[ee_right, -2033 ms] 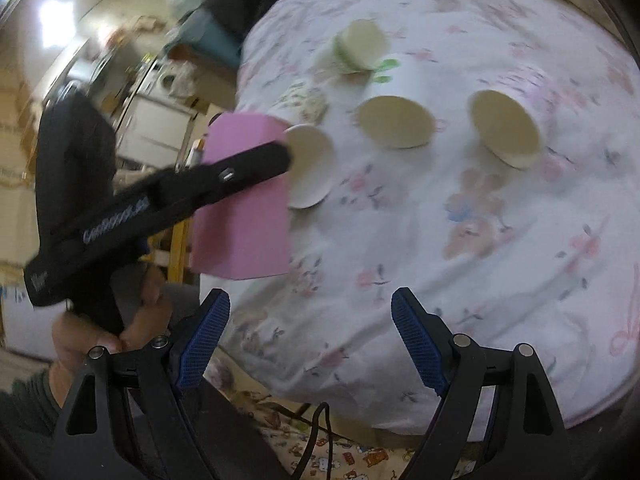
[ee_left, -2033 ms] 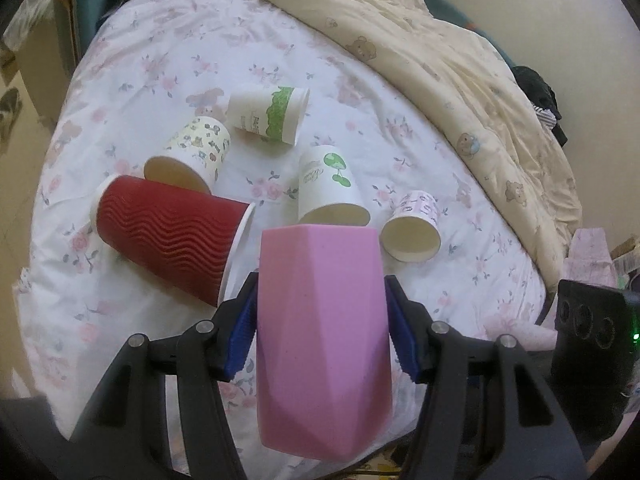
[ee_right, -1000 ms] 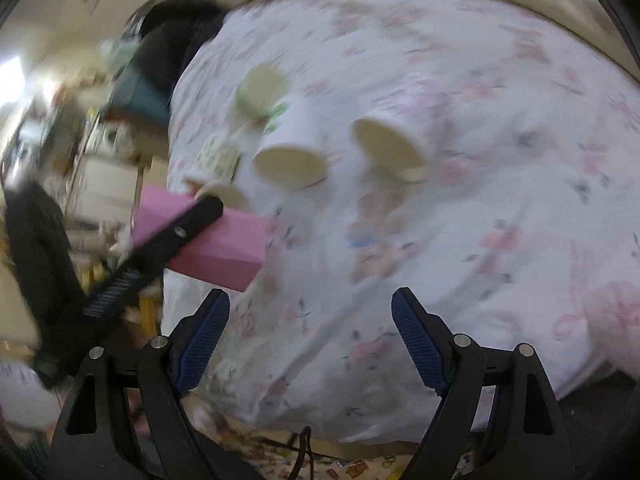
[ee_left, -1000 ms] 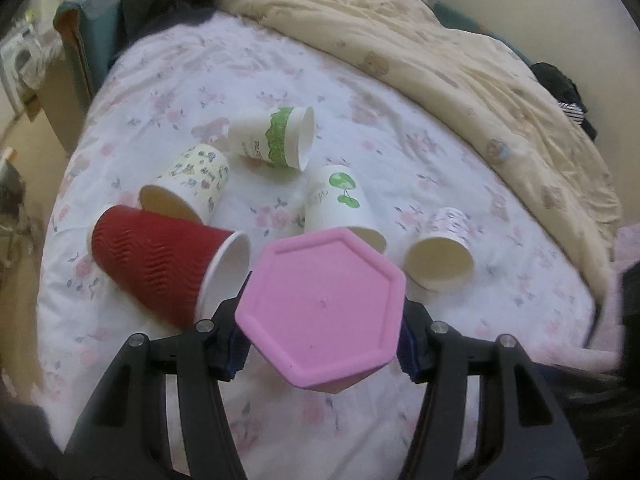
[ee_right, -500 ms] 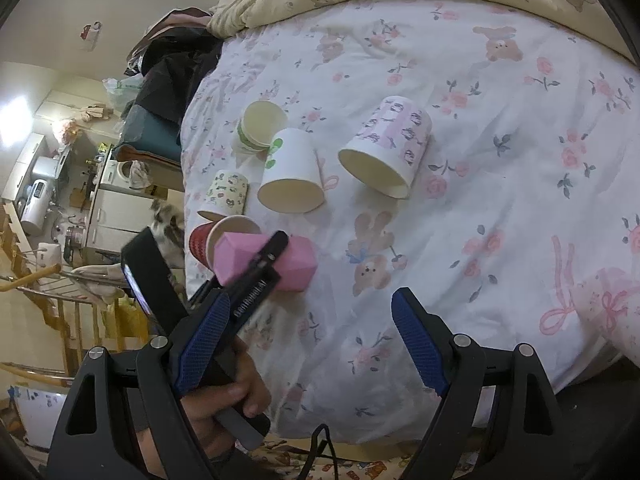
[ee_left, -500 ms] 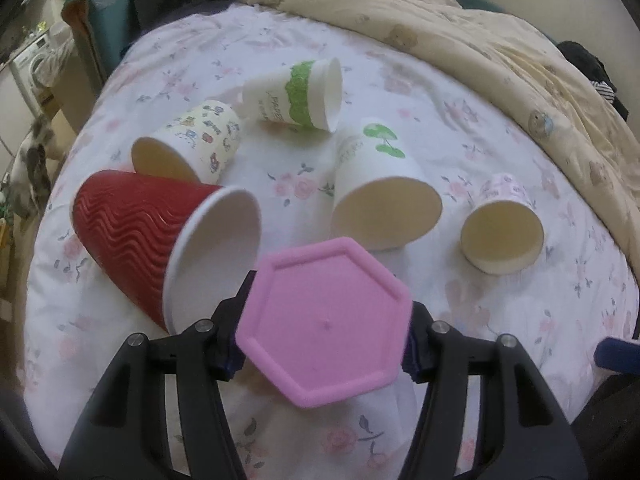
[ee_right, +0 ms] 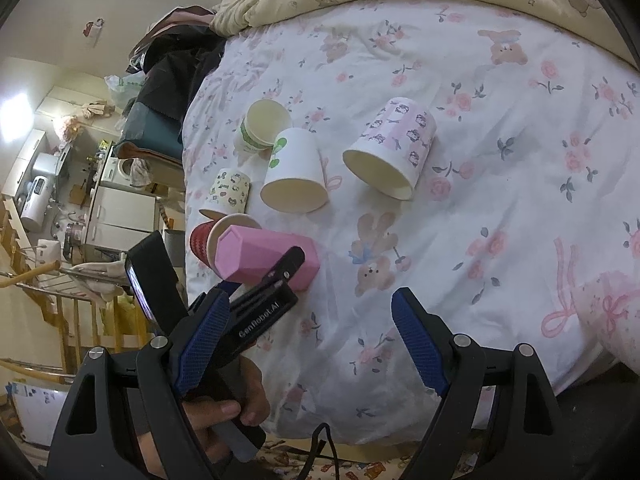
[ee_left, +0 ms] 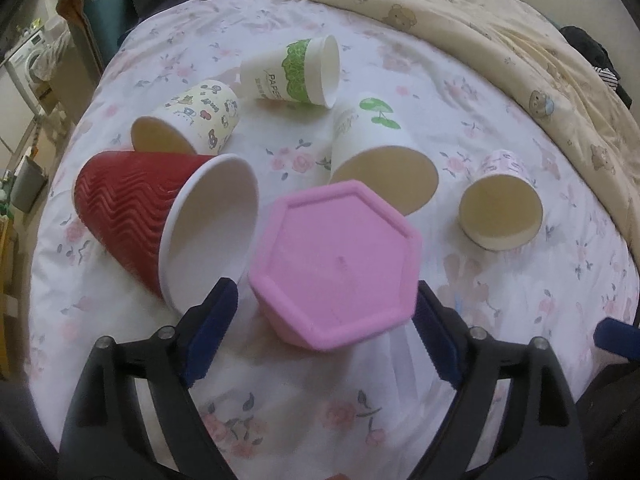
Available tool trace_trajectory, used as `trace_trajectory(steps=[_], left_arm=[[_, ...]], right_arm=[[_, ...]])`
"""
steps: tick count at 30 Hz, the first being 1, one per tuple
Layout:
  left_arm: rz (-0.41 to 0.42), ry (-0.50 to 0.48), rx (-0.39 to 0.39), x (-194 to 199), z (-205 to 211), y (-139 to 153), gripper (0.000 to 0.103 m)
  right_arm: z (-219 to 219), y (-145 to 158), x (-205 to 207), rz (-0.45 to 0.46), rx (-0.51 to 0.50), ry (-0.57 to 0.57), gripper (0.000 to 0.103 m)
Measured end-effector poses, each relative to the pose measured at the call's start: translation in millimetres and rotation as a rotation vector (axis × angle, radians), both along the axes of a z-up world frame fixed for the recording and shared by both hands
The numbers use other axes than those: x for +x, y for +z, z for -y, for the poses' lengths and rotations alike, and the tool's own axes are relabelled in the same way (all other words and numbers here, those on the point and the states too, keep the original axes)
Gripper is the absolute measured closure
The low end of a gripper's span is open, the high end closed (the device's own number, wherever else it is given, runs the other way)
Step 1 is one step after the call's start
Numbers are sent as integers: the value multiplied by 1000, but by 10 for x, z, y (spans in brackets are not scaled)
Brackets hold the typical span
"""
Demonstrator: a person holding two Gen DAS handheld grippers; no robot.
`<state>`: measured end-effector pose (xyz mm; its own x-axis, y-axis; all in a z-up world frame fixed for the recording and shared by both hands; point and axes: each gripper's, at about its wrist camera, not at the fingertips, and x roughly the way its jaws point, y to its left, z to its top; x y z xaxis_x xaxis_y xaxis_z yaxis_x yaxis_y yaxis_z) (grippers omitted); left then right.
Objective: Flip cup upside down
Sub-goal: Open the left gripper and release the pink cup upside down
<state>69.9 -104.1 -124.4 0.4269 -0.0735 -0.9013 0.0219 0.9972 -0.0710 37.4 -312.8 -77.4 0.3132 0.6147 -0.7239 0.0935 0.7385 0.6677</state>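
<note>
One floral bedsheet [ee_left: 168, 56], white with pink blossoms, bore all items. One left gripper [ee_left: 325, 330], blue pads parted and clear of the cup on both sides. One right gripper [ee_right: 310, 346], jaws spread wide and holding nothing, near edge. One red ribbed paper cup [ee_left: 132, 204], on its side, left. One pink hexagonal cup [ee_left: 334, 266], base uppermost, stood mouth-down between the left gripper's pads. Four printed paper cups lay toppled farther back.

1 pink cup [ee_left: 336, 268], 5 paper cups [ee_left: 168, 216].
</note>
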Motion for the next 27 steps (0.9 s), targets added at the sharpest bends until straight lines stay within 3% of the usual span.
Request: trace_trajectory(steps=[6,10,16,24,27], left_arm=[[0,-31,-26,-240,-89,334,19],[58,-62,-7,-478,-261,706,19],[216,-4,34,-789,-662,1193,19],[238,32,18,-1025,-949,1263,18],[230,53,32,-1068,-996,1195,12]], right_arm=[[10,10,3,11,-5,-2,17],[-5,45,-14,26,-18,-5,17],[-182,236,-116,128,-128,39,17],[-506,540,-358,318,-270,87,17],[-668,553,-455,357,-387,99,7]])
